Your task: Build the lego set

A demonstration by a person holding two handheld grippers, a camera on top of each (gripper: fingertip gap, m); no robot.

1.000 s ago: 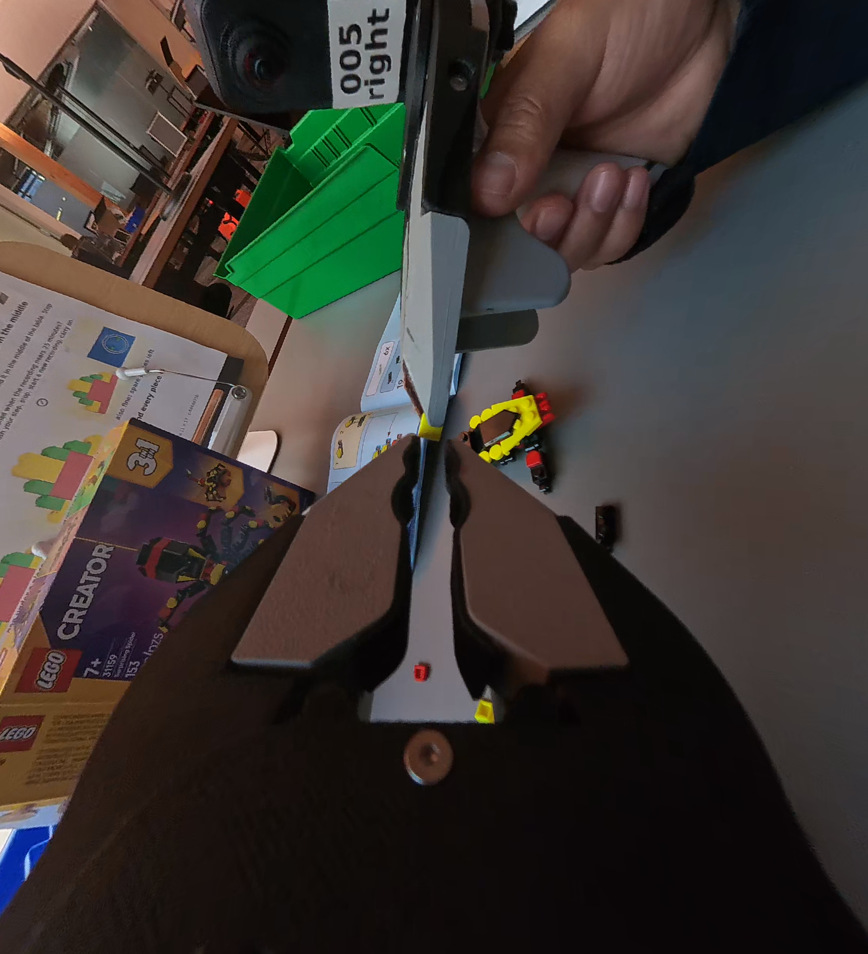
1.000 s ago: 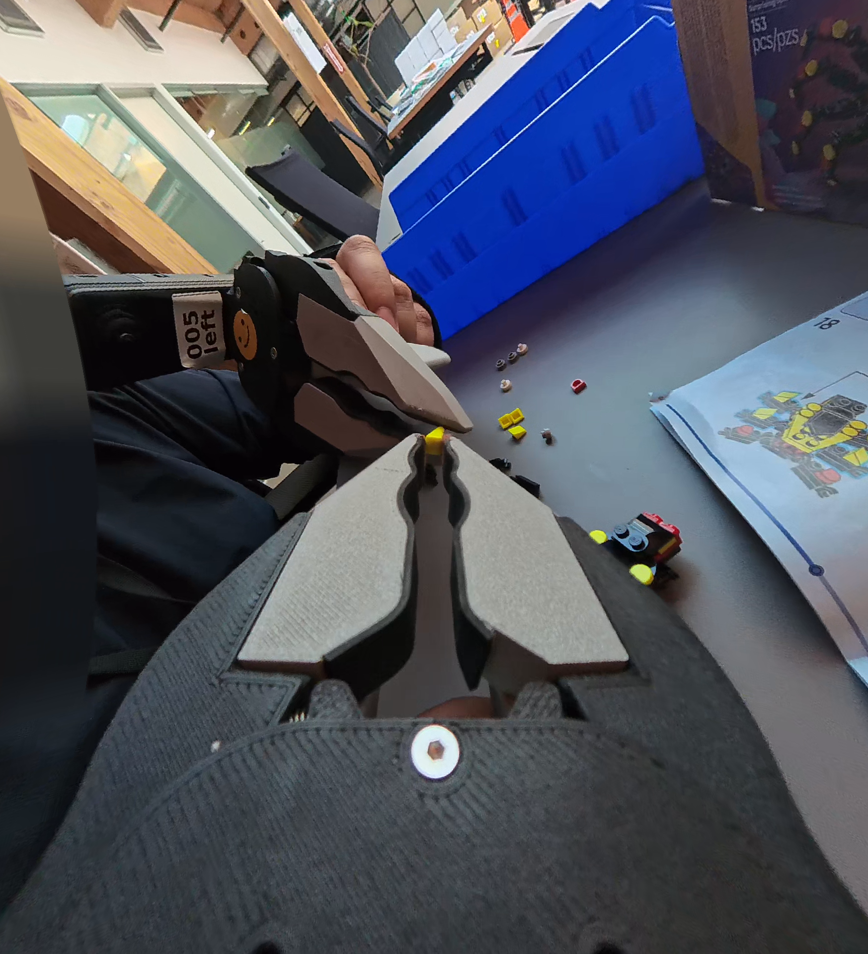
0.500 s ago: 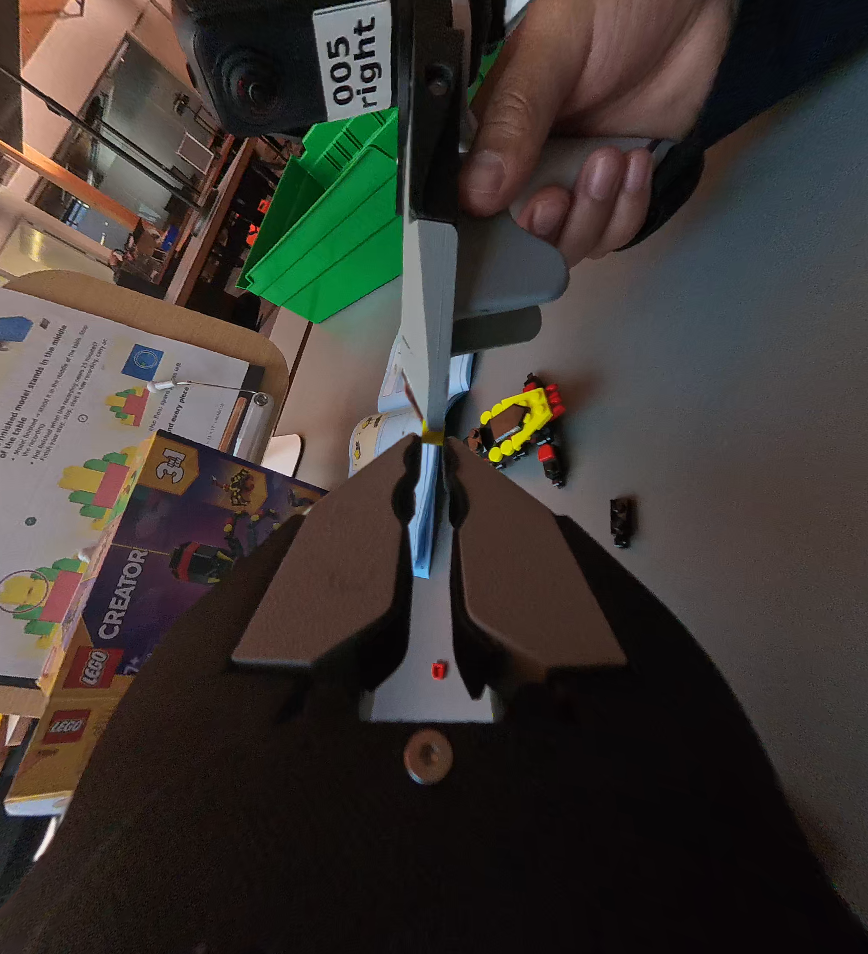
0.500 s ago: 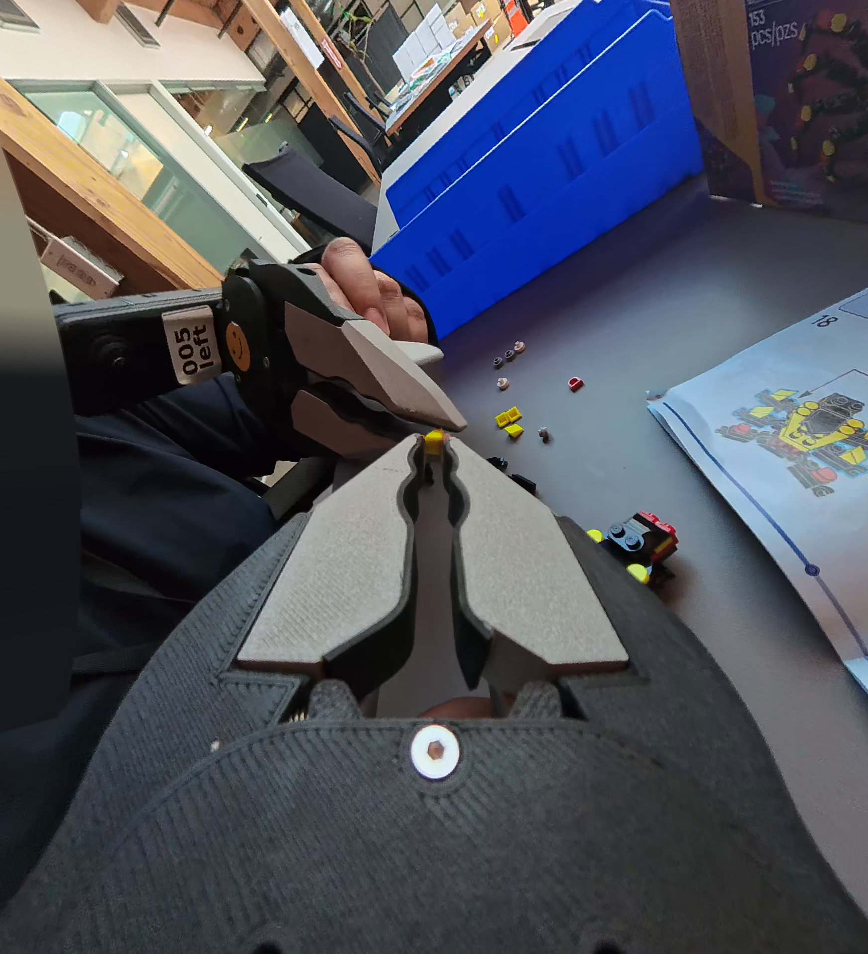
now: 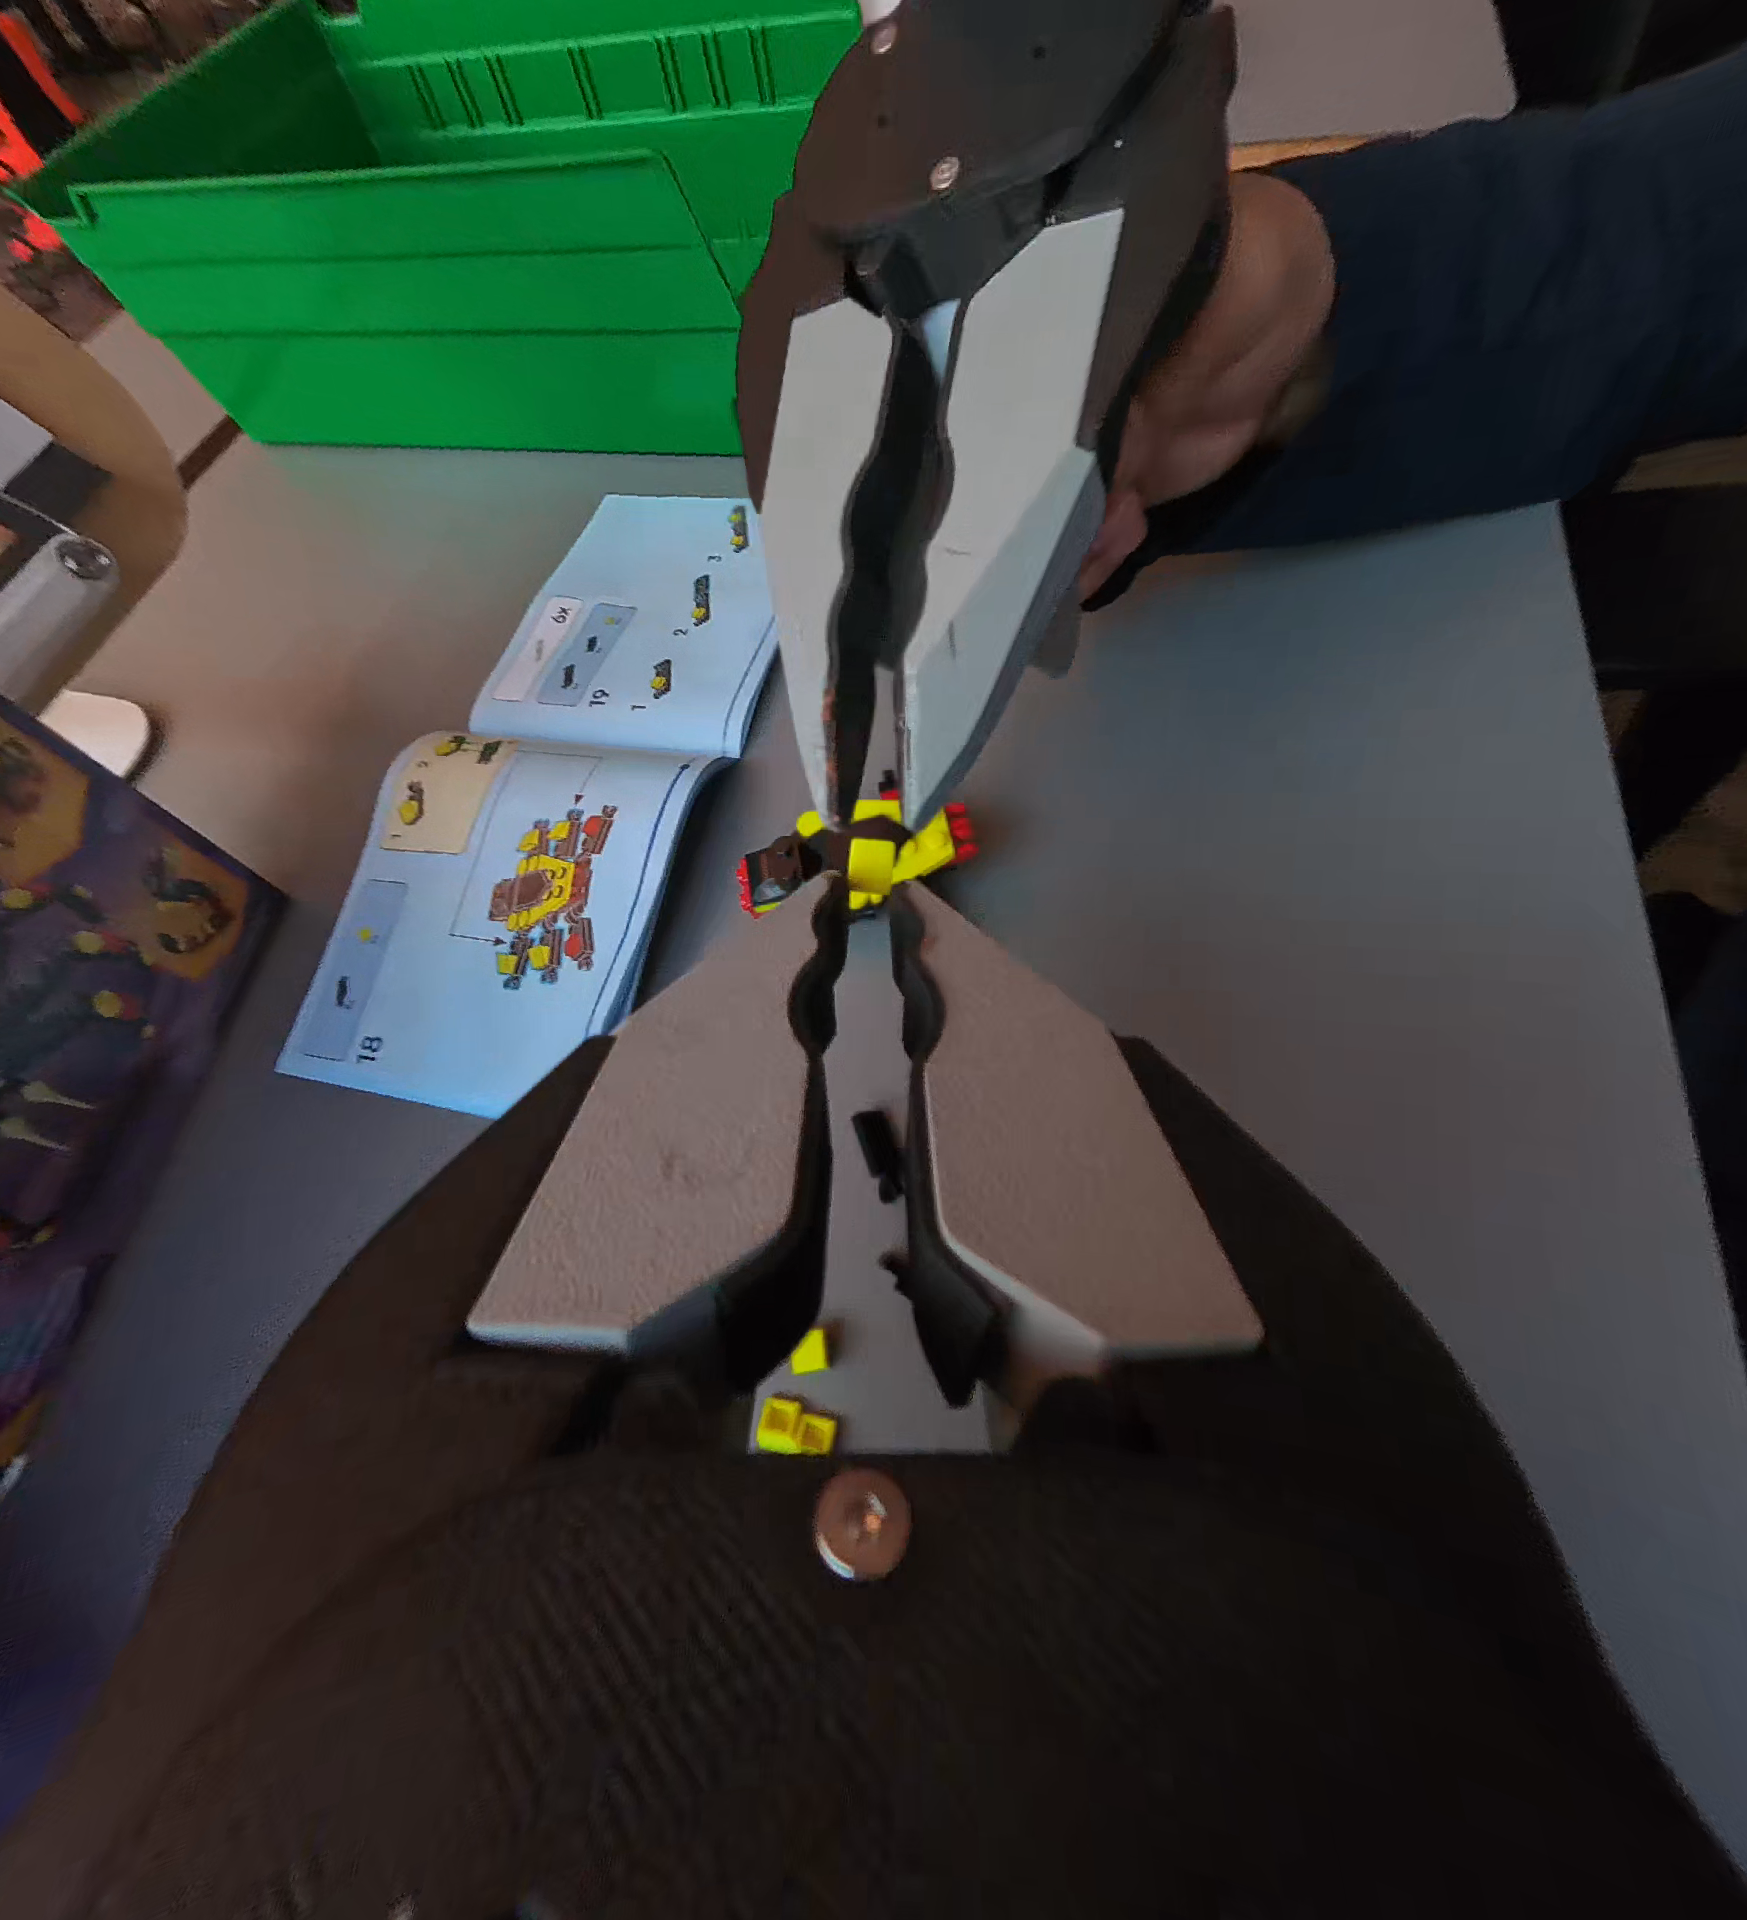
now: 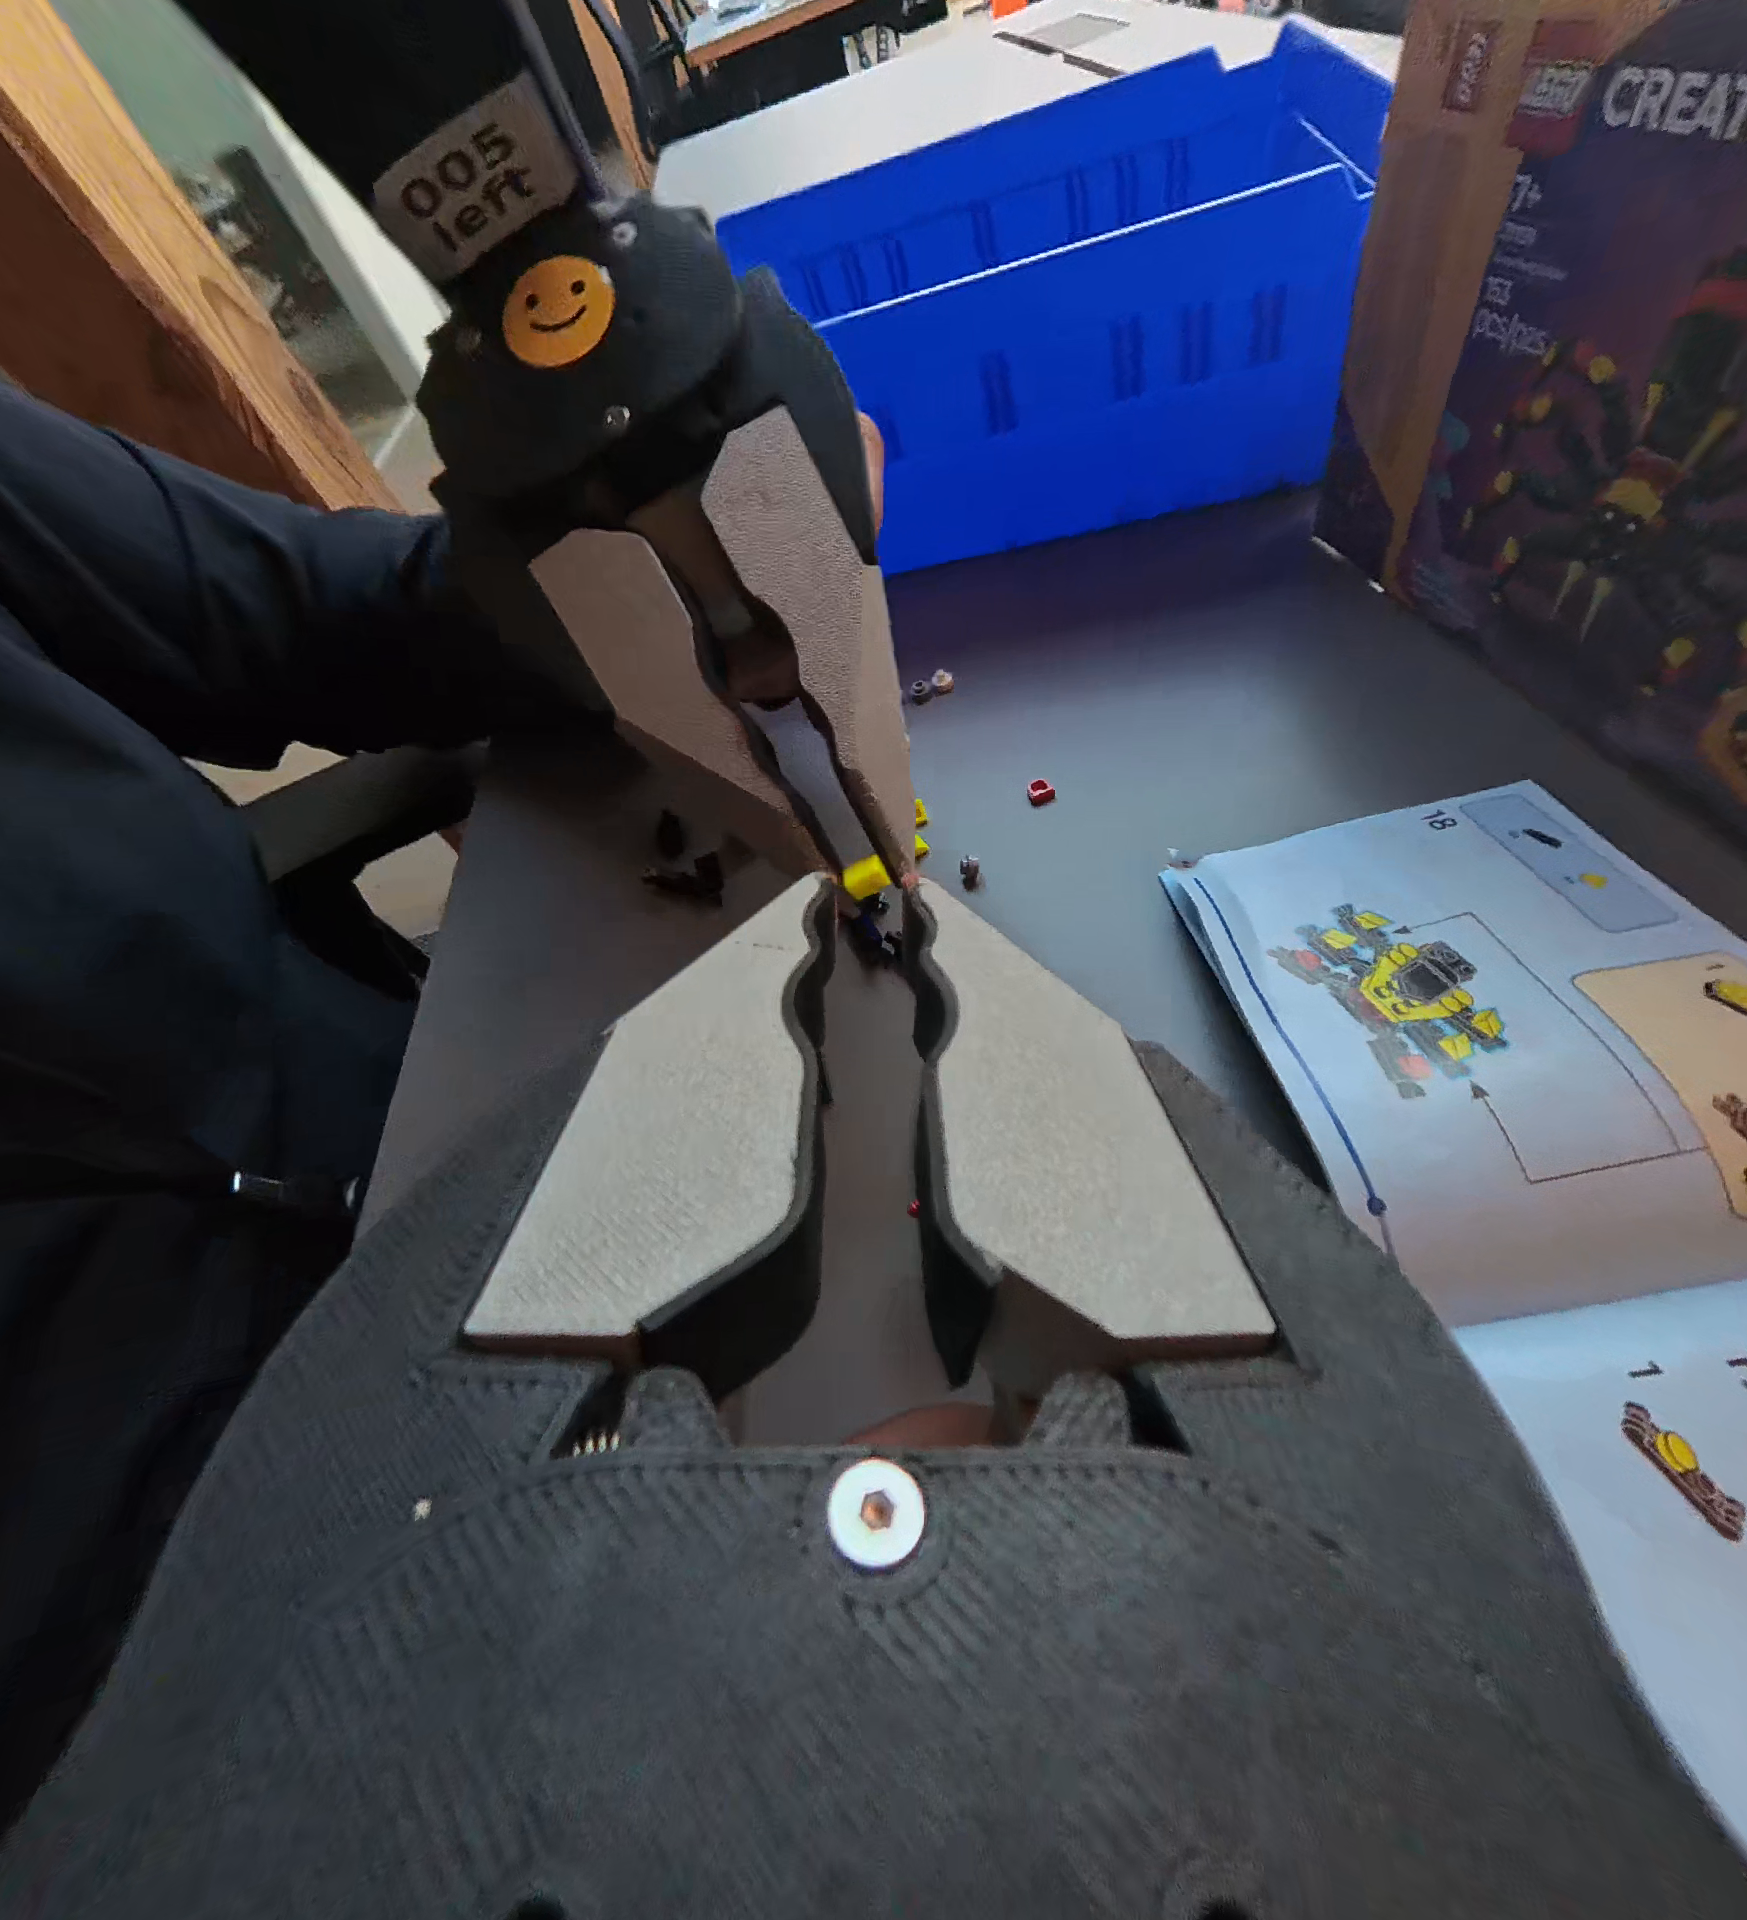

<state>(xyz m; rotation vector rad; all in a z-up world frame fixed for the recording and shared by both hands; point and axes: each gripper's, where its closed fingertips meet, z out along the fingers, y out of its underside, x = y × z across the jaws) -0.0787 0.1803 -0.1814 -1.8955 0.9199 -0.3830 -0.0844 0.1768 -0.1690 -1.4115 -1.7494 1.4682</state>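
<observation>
My left gripper is shut on a small yellow piece. My right gripper comes at it tip to tip and is shut on a small black piece, which touches the yellow piece. In the left wrist view the right gripper comes down from the top. In the right wrist view the left gripper comes in from the upper left. The part-built yellow, red and black model lies on the grey table just behind the tips.
An open instruction booklet lies beside the model. A green bin, a blue bin and the set's box stand around. Loose yellow pieces, a black piece and a red piece lie on the table. The grippers are tip to tip, or close to it.
Both grippers have turned and tipped down over the table, staying tip to tip with the yellow piece between them. The model now lies directly behind the tips.
</observation>
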